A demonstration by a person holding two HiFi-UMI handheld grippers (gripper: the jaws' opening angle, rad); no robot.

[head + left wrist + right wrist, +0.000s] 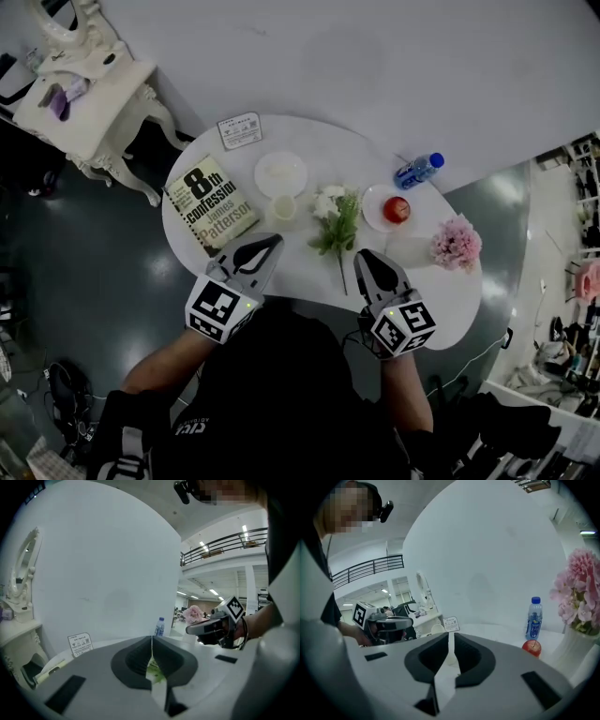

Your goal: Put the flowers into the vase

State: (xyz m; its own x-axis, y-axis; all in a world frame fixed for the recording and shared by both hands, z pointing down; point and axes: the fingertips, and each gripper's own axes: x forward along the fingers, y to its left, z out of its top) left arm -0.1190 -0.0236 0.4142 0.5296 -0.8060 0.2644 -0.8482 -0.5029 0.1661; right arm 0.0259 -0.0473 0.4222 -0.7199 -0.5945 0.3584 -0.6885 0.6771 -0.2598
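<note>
the loose white-flower sprig (333,214) lies flat on the white table (302,274), well left of the vase (575,649), with the apple (397,209) between them. the vase already holds a pink bunch (457,242). the right gripper (364,255) sits just on the vase side of the sprig's stem, and the left gripper (273,241) is beyond the sprig, farthest from the vase. both have their jaws pressed together with nothing in them.

likely risks: the thin stem lies flat on the tabletop, so jaws set too shallow could skid over it, and a grab too near the blooms could crush them. the pink bunch crowds the vase's mouth, so a forced stem might tip the vase. a low carry toward the vase could knock the apple.
</note>
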